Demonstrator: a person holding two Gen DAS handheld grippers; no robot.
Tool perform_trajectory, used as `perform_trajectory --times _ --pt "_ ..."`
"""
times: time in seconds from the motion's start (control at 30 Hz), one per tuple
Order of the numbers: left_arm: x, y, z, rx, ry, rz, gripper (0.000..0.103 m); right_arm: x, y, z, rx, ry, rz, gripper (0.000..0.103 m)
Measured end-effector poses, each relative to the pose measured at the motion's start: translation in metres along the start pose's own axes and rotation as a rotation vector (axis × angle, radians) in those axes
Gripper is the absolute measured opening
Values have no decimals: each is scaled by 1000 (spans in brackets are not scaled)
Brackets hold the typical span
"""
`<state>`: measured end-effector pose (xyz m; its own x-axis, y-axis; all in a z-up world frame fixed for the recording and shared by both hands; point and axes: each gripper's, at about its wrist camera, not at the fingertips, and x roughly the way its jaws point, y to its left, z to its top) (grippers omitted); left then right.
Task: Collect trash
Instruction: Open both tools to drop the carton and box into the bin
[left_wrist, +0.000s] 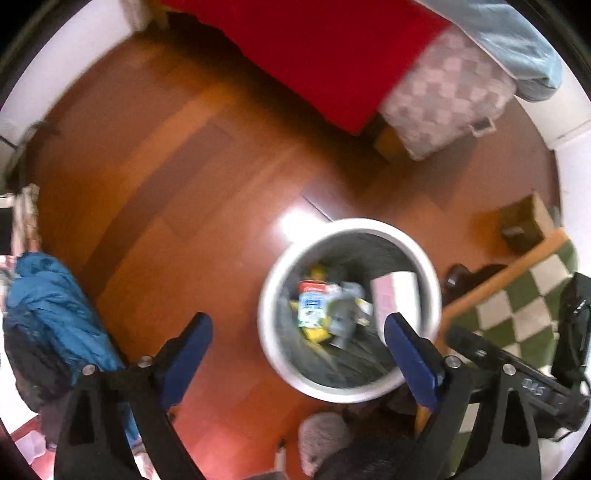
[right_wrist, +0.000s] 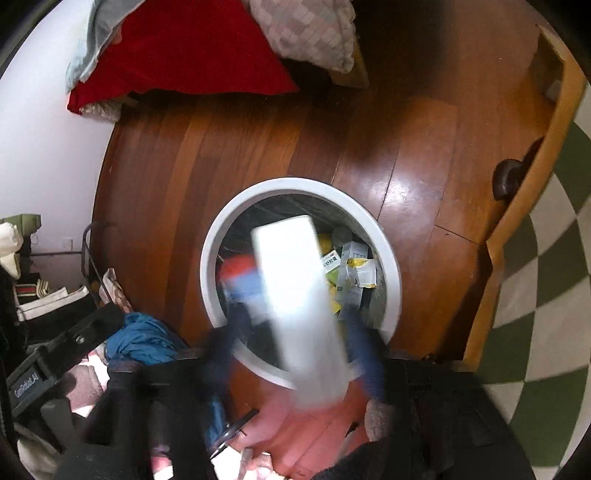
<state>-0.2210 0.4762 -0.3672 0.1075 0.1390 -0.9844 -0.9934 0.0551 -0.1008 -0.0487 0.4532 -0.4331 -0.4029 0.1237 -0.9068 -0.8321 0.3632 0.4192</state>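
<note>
- Looking down my right claw (right_wrist: 295, 354), I see a white carton (right_wrist: 295, 295) blurred over the white bin (right_wrist: 391, 266), its long axis running from my fingers toward the bin's far rim.
- My right claw's blue fingers (right_wrist: 364, 350) stand spread on either side; whether they touch the carton is lost in smear.
- My left claw (left_wrist: 299, 354) is wide open with nothing between its fingers, above the wooden floor (left_wrist: 166, 184) beside the bin.
- Crumpled wrappers (left_wrist: 325, 310) lie inside, labels unreadable.
</note>
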Motion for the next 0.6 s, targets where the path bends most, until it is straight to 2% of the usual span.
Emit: perform_trajectory --times 0.03,0.13,0.23,0.37,0.6 --pt "-2 3 -3 -4 -23 27 95 0 3 0 -8 2 -6 98" --pt "-6 10 -15 -13 -71 76 95 4 5 -5 -65 14 -114 99" --pt "-5 8 -28 -12 -68 84 95 2 4 -18 -109 18 -206 100" --pt "-7 -3 -43 33 -66 109 95 -7 3 -35 -150 1 -283 100" --pt "-22 -16 -64 86 -74 118 95 -30 7 -63 -184 -49 -340 100"
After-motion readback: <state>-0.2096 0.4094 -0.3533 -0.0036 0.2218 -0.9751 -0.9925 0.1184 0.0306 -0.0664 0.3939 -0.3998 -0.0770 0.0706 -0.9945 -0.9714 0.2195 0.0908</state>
